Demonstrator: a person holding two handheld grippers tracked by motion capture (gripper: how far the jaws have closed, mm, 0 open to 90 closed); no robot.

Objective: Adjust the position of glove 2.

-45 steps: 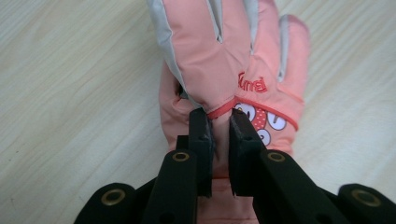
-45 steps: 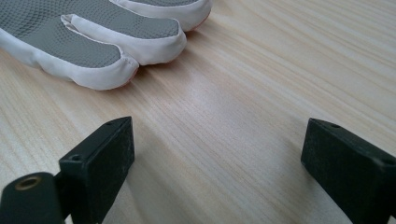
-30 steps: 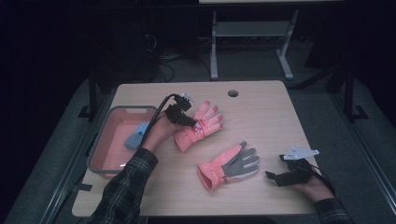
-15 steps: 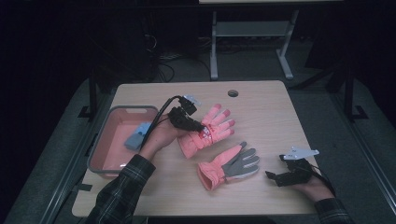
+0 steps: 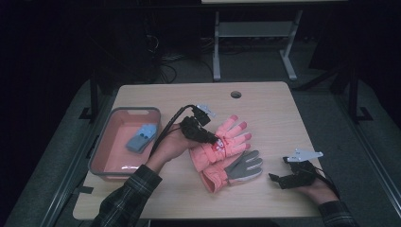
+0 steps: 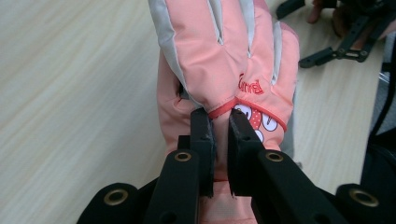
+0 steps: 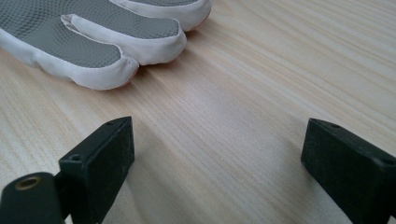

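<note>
Pinching a fold of fabric at the back of the pink glove (image 6: 224, 60), the left gripper (image 6: 219, 140) is holding its jaws nearly closed, with cloth clamped between the pads just below the red piping. In the high view that glove (image 5: 222, 142) is lying back-up, fingers pointing away from the person, and is overlapping the second glove (image 5: 236, 170), which is resting palm-up with its grey grip face showing. The right gripper (image 5: 283, 179) is sitting on the table (image 5: 265, 109) well to the right of both gloves, jaws standing wide apart and holding nothing (its own view is showing bare wood between the pads and the grey fingertips (image 7: 93, 42) just ahead).

Judgement: the step in hand appears to be stacking the pair, the held glove being laid over its mate. Whether the two cuffs are lining up is hard to tell from above, since the hand is covering that end.

A pink bin (image 5: 101, 142) is standing at the table's left edge with a blue item (image 5: 141, 137) inside. The next move is likely calling for a release once the gloves are squared, or a grip through both layers for carrying to the bin.
</note>
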